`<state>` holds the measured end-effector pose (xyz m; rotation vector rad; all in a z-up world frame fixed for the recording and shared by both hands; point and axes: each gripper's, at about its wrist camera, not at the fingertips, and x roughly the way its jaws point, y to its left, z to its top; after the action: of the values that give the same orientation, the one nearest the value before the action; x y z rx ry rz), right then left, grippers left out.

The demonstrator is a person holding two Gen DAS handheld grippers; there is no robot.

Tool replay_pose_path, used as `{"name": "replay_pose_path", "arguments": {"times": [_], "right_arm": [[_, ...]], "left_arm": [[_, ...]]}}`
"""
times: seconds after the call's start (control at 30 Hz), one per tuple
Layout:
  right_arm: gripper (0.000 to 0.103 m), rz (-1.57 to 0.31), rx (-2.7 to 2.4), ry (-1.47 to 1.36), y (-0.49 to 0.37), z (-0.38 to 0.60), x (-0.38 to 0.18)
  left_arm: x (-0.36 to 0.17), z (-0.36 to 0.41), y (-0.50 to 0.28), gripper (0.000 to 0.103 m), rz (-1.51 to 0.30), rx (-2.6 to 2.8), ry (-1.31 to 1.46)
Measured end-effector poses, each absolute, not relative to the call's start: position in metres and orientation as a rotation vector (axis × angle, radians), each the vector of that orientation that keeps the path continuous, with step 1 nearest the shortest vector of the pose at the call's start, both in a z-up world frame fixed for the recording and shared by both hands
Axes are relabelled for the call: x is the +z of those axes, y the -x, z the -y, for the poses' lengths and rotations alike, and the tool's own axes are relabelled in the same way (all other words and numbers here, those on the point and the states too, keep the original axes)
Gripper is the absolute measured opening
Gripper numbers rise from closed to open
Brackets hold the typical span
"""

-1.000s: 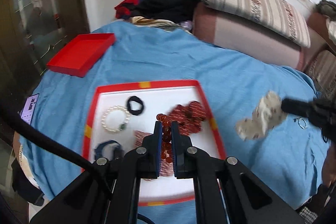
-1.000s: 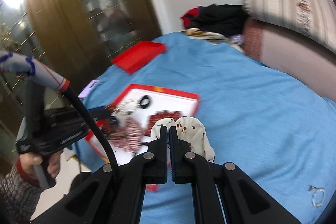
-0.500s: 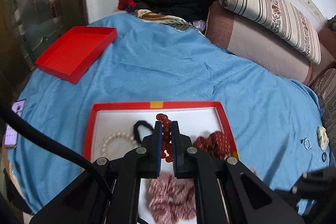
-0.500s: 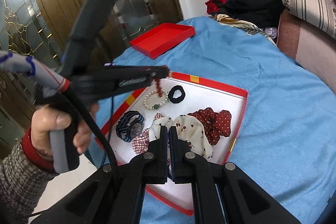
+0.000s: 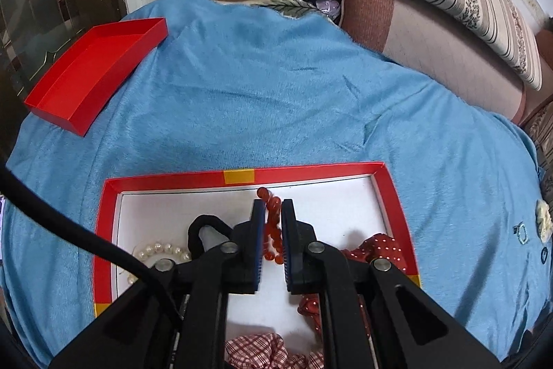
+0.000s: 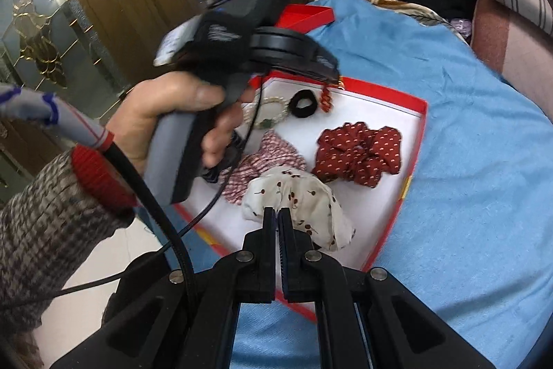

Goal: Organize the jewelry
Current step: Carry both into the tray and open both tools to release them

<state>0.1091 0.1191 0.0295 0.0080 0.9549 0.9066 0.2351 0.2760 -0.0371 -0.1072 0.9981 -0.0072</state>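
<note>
The left hand-held gripper (image 5: 273, 223) is pinching a dangling red bead bracelet (image 5: 271, 227) over the tray (image 5: 390, 192). The right hand-held gripper (image 6: 277, 223) is pinching the soft white scrunchie (image 6: 293, 203). The beads are looking slippery, best held mid-strand.

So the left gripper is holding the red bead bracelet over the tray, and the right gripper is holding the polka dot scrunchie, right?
Not quite. The right gripper is shut on the white cherry-print scrunchie, as the right wrist view shows; the red polka dot scrunchie lies free in the tray. The left gripper does hold the red bead bracelet over the tray.
</note>
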Motion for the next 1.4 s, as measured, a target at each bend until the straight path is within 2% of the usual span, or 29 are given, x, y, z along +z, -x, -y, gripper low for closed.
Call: {"name": "replay_pose_path", "arguments": {"times": [0.07,0.13,0.2,0.37,0.47,0.67,1.03,1.4], "right_arm": [[0.003,-0.936,0.917,-0.021,-0.109,-0.121,0.038],[0.003,-0.916,0.921,-0.030,-0.110,-0.121,0.046],[0.003,-0.903,0.922,-0.042,-0.113,-0.121,0.053],[0.003,-0.919,0.953,-0.089,-0.118,-0.128,0.059],[0.003,-0.912,0.979,-0.078,-0.113,-0.141,0.063],[0.003,-0.892,1.048,-0.062,-0.106,-0.170,0.070],[0.003,-1.152,1.032,-0.026,-0.103,-0.207,-0.022],[0.003,-1.082,0.892,0.083,-0.126,-0.224,-0.021]], "left_arm": [[-0.036,-0.277,-0.236,0.015,-1.000,-0.013,0.105],[-0.033,-0.279,-0.238,0.028,-0.993,-0.018,0.116],[-0.027,-0.282,-0.238,0.032,-0.974,-0.015,0.121],[-0.001,-0.296,-0.228,0.034,-0.935,-0.039,0.166],[0.020,-0.308,-0.212,0.043,-0.893,-0.025,0.160],[0.042,-0.333,-0.177,0.047,-0.858,0.046,0.101],[0.027,-0.346,-0.140,0.049,-0.859,0.112,0.111],[0.026,-0.355,-0.125,0.050,-0.842,0.151,0.161]]}}
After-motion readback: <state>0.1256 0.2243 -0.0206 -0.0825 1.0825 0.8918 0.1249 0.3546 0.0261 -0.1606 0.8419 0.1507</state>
